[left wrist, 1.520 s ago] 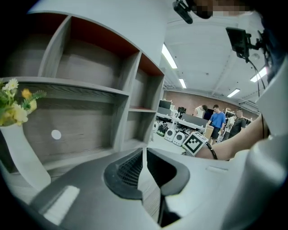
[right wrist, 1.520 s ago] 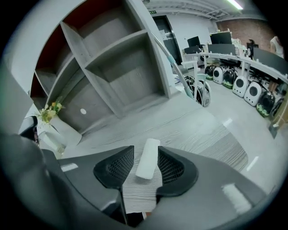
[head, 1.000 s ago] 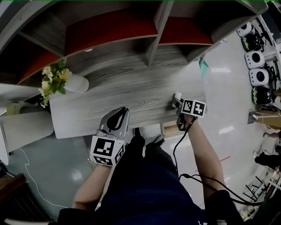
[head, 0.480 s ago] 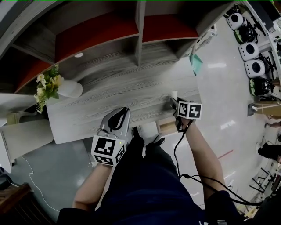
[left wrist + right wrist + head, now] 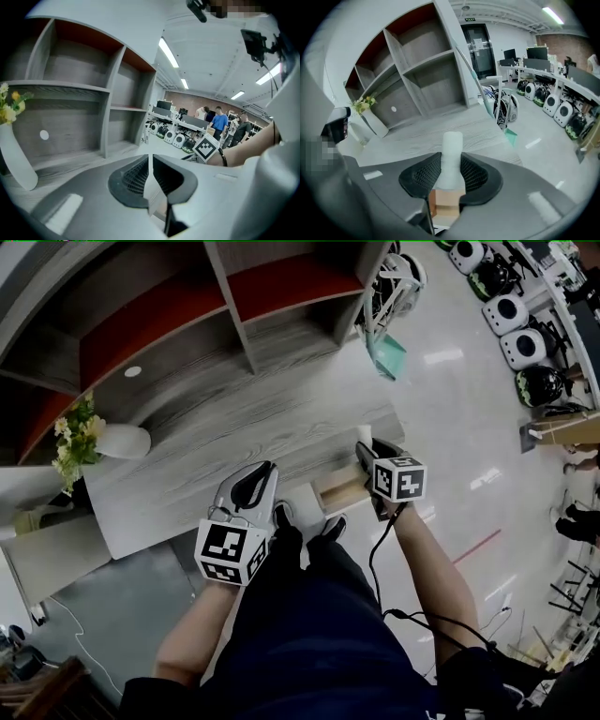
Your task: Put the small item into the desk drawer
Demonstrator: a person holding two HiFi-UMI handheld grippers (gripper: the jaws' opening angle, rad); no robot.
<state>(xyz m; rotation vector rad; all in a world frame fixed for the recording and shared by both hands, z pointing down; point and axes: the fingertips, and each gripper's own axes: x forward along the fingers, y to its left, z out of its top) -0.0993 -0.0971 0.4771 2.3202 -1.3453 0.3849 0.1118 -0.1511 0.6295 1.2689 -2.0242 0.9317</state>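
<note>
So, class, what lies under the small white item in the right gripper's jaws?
Below it, between the jaws, shows the open desk drawer, pale wood inside. The jaws cover most of it; contents cannot be seen.

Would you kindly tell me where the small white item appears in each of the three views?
Head view: small white item, right of centre.
Left gripper view: not in it.
Right gripper view: the item, bottom centre, between the jaws.
Shared landmark: the white vase, in all three.
</note>
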